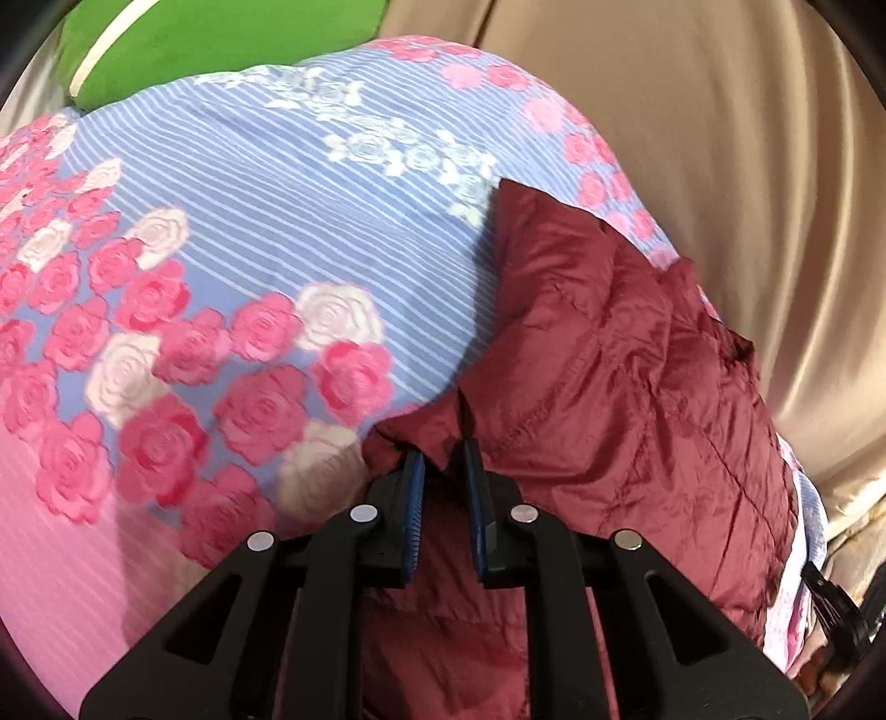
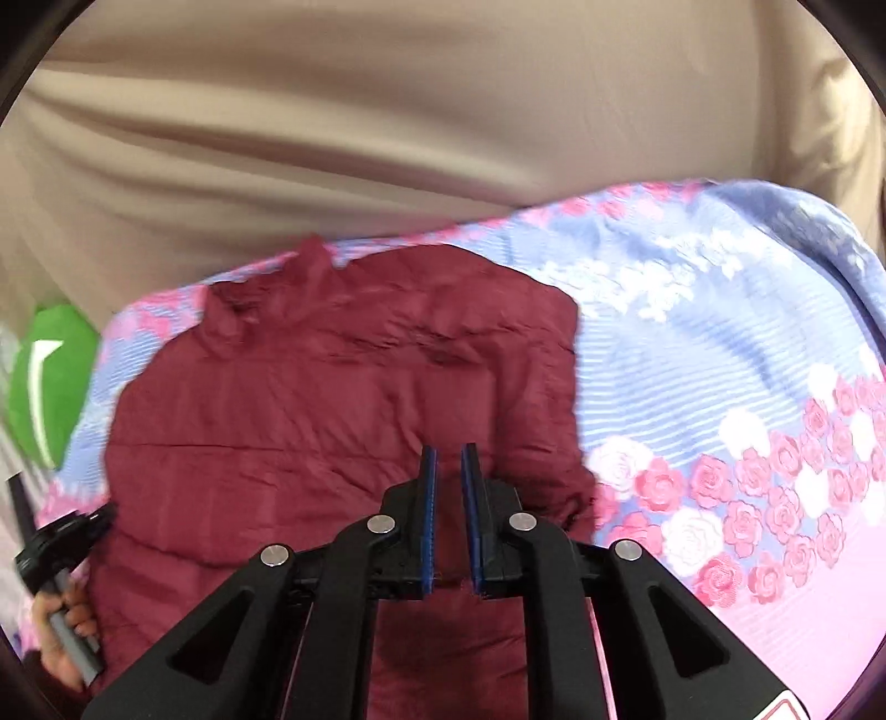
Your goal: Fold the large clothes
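**Maroon jacket on floral bedcover, left claw gripping its edge**

While both wrist views are blurred in places, the main items can be made out. A maroon quilted jacket lies spread on a floral bedcover, which is blue-and-white striped with pink and white roses and turns plain pink at its near side. In the right wrist view the jacket occupies the left and centre of the cover, its collar pointing to the far side, and the cover is bare to the right of it. Beyond the far edge of the cover hangs a beige cloth in soft folds. A green object with a white stripe sits at the far left of the left wrist view, just past the cover.

Left gripper: jaws nearly together, with a fold of the jacket's edge between the blue pads; the fabric bunches up at the tips, so it reads as clamped on the jacket.

Right gripper: jaws nearly together, a narrow gap showing between the pads. No fabric is seen between them; the tips sit over the near middle of the jacket. Whether they touch the cloth cannot be determined.

A hand holding a grey handle appears at the lower left edge of the right wrist view, beside the jacket's left side.
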### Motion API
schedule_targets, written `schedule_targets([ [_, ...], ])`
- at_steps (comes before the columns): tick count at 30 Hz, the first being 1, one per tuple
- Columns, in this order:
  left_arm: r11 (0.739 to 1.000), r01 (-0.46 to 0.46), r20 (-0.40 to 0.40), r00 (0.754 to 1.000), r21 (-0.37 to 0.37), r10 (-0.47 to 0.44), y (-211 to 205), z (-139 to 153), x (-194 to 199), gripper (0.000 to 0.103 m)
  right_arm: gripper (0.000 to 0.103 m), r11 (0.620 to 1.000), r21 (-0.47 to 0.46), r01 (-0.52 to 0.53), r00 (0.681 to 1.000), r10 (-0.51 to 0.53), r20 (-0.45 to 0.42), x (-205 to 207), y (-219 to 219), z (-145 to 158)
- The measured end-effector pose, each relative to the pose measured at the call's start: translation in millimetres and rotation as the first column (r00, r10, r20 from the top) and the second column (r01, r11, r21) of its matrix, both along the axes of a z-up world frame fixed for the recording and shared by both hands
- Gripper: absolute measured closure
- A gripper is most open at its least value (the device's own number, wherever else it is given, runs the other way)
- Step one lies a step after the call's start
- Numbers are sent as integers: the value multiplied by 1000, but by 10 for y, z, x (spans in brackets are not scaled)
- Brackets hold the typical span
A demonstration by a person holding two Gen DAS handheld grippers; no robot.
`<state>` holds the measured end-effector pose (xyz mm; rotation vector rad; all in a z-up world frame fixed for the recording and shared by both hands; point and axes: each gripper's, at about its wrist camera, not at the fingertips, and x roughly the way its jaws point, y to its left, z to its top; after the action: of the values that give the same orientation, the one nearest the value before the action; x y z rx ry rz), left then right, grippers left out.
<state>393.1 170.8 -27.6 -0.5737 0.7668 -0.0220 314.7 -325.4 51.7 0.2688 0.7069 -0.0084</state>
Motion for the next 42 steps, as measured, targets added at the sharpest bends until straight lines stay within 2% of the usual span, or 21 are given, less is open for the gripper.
schedule_targets([
  [4,998,-22,-6,1000,62,23,-52,120,-28,89,92,997,-66,-51,999,50,-13,119,206,-35],
  [7,979,-15,-23,1000,204,20,-149,147,-6,89,92,990,-127,-57,993,43,-108,355,287,-372],
  [8,976,-8,-36,999,219,16,-151,120,24,86,100,987,-150,-56,989,35,-144,465,303,-513],
  [10,977,-3,-41,999,213,12,-124,73,51,86,102,987,-154,-48,988,25,-153,541,268,-664],
  [12,974,-5,-44,999,228,15,-115,89,32,86,101,994,-110,-21,988,4,-153,506,231,-595],
  [14,966,-19,-32,999,259,29,-134,167,-50,87,98,998,-63,-24,994,18,-104,331,209,-414],
  [16,974,-5,-2,1000,227,6,-163,282,-170,88,97,998,-64,-21,998,18,-53,131,185,-284],
  [18,983,31,15,999,180,-34,-211,391,-247,75,89,998,-57,-21,999,19,-37,-32,120,-238],
  [19,981,52,30,998,185,-58,-292,454,-241,67,75,999,-41,-20,999,18,-40,-83,72,-257],
  [20,977,68,35,996,201,-76,-369,488,-218,51,54,999,-30,-22,999,21,-48,-94,38,-291],
  [21,971,84,36,995,223,-95,-464,499,-174,43,46,999,-25,-23,998,21,-67,-69,5,-351],
  [22,962,102,34,993,253,-114,-553,482,-112,42,43,999,-29,-20,996,18,-88,-33,-10,-402],
  [25,937,135,-45,991,321,-127,-684,276,104,44,45,999,-22,-25,985,21,-171,182,-2,-595],
  [26,934,127,-63,992,333,-112,-688,200,166,45,58,999,-29,-24,985,18,-173,225,8,-611],
  [28,934,111,-70,993,341,-92,-652,111,217,50,101,998,-33,-61,988,56,-144,271,52,-555],
  [32,944,81,-57,996,321,-66,-566,101,213,51,101,996,-37,-79,992,82,93,79,107,-79],
  [33,942,80,-56,996,326,-65,-575,102,211,51,102,996,-46,-74,992,78,95,120,88,-88],
  [35,929,81,-64,996,361,-62,-628,102,239,51,103,996,-86,-26,995,17,-102,514,-25,-509],
  [36,925,86,-67,996,369,-66,-648,103,245,51,103,997,-70,-36,987,25,-156,610,-62,-670],
  [39,926,86,-67,996,368,-66,-638,104,260,51,103,998,-67,10,993,-18,-120,480,-123,-525],
  [42,918,87,-71,995,387,-64,-658,98,263,51,90,989,-102,104,993,-108,-40,233,-203,-277],
])
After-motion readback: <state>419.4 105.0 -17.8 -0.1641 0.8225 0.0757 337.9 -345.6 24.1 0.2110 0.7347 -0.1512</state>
